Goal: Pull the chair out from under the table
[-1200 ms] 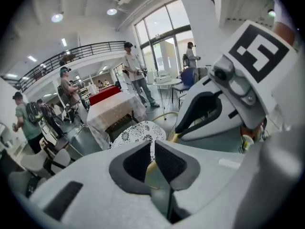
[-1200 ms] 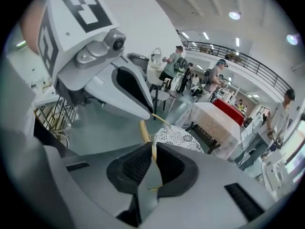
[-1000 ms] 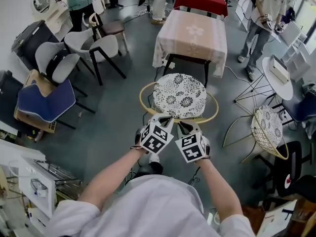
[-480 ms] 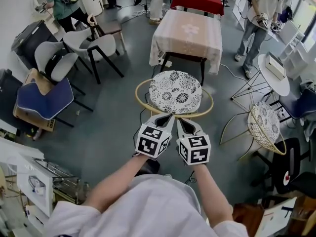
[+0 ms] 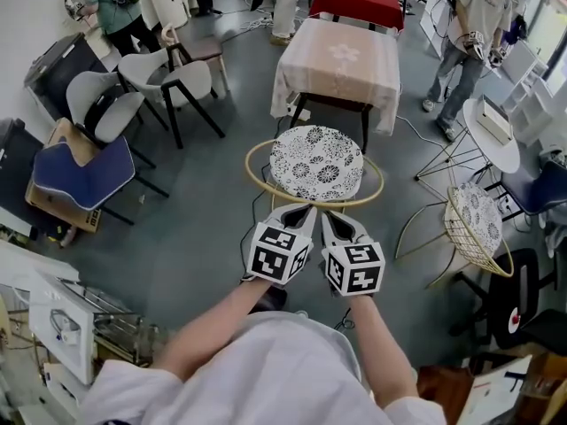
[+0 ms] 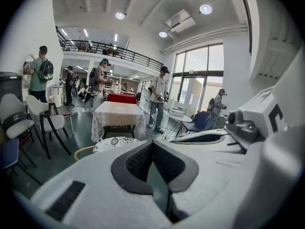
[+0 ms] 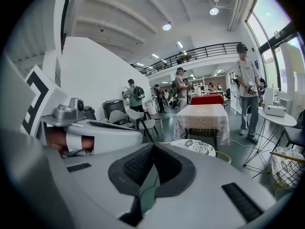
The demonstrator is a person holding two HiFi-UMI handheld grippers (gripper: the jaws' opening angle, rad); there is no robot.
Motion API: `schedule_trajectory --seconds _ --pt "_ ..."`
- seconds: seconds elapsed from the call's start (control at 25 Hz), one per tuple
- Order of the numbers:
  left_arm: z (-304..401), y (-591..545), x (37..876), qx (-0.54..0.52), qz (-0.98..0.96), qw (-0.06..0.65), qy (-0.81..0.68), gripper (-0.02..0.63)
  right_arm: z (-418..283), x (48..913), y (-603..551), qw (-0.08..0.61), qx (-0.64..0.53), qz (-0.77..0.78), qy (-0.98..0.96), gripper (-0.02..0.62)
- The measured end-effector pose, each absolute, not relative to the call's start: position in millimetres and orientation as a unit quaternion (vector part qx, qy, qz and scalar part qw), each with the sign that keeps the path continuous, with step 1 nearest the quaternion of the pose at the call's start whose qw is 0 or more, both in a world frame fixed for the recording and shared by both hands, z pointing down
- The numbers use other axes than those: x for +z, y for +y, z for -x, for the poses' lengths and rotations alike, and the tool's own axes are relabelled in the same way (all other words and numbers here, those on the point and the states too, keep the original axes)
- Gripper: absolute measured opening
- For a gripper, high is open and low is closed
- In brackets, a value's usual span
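Note:
A round chair (image 5: 316, 162) with a black-and-white floral cushion and a tan hoop rim stands on the grey floor, just in front of a table (image 5: 339, 62) draped in a pale cloth. The chair also shows small in the left gripper view (image 6: 113, 144) and the right gripper view (image 7: 192, 146). Both grippers hover side by side near my body, short of the chair's near rim and apart from it. My left gripper (image 5: 305, 209) is shut with nothing in it. My right gripper (image 5: 324, 214) is shut and empty too.
Grey and blue chairs (image 5: 106, 113) crowd the left side. A wire chair with a patterned cushion (image 5: 477, 228) and a small round white table (image 5: 493, 131) stand at the right. A red-clothed table (image 5: 359, 0) lies behind. Several people stand around the room's edges.
Both grippers have drawn back from the chair's near rim toward me, risen, and rolled upright. The chair stands a little farther from them than before.

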State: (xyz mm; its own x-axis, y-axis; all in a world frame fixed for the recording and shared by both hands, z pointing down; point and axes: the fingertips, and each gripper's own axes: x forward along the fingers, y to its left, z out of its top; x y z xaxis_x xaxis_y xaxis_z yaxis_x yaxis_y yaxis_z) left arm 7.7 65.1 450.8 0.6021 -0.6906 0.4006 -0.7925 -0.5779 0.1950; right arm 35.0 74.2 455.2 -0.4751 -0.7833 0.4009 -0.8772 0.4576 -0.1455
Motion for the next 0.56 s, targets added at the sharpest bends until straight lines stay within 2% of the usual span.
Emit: schedule_trajectory --seconds 0.56 --pt "1.5 71.7 450.9 0.148 -0.875 0.175 -0.427 0.005 -24.2 451.7 79.7 0.137 0.167 -0.489 -0.845 0.002"
